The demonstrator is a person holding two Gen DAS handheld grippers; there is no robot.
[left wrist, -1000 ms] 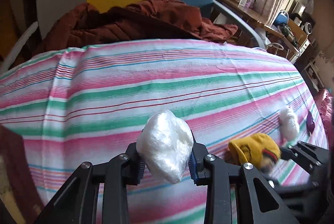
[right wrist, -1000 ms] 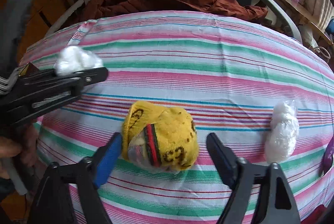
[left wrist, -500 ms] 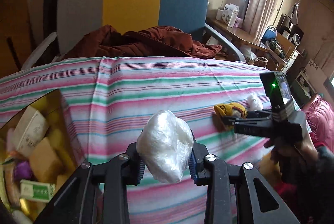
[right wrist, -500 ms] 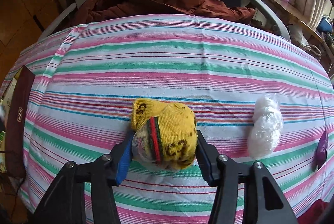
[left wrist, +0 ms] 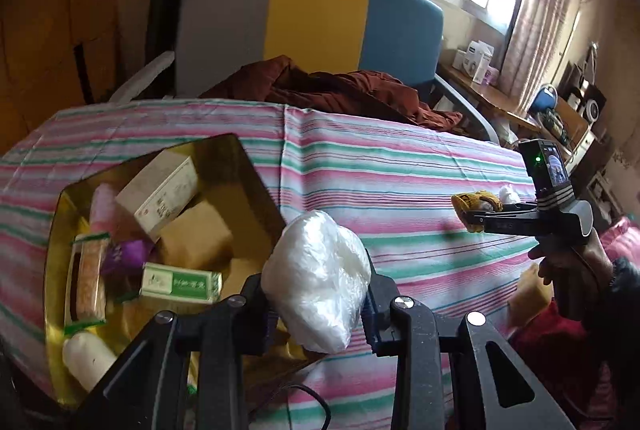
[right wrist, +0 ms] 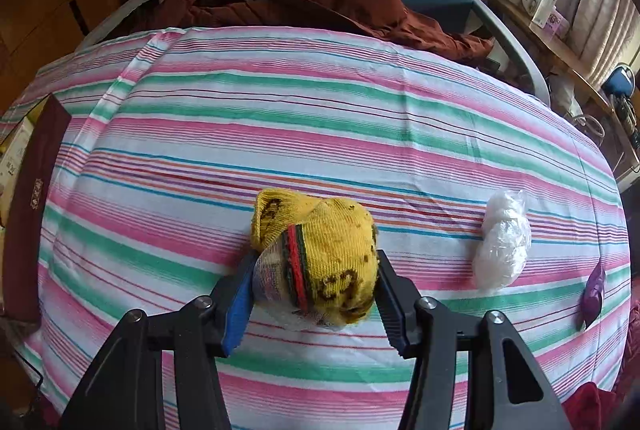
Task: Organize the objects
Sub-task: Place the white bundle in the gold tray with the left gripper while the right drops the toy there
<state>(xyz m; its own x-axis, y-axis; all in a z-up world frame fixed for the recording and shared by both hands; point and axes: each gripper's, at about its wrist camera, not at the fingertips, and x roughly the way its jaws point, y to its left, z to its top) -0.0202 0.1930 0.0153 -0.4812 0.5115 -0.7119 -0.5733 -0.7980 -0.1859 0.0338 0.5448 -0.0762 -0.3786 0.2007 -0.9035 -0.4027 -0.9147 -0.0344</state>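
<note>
Left hand-held gripper (left wrist: 318,304) pinches white plastic bundle (left wrist: 318,280) near gold box (left wrist: 240,169) at counter's left edge. Right hand-held gripper (right wrist: 314,288) clamps yellow sock ball (right wrist: 320,254) mid-counter; second plastic bundle (right wrist: 504,242) lies near right edge.

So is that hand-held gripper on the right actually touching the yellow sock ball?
Touching. In the right wrist view, both pads of the right hand-held gripper press against the sides of the yellow sock ball.
</note>
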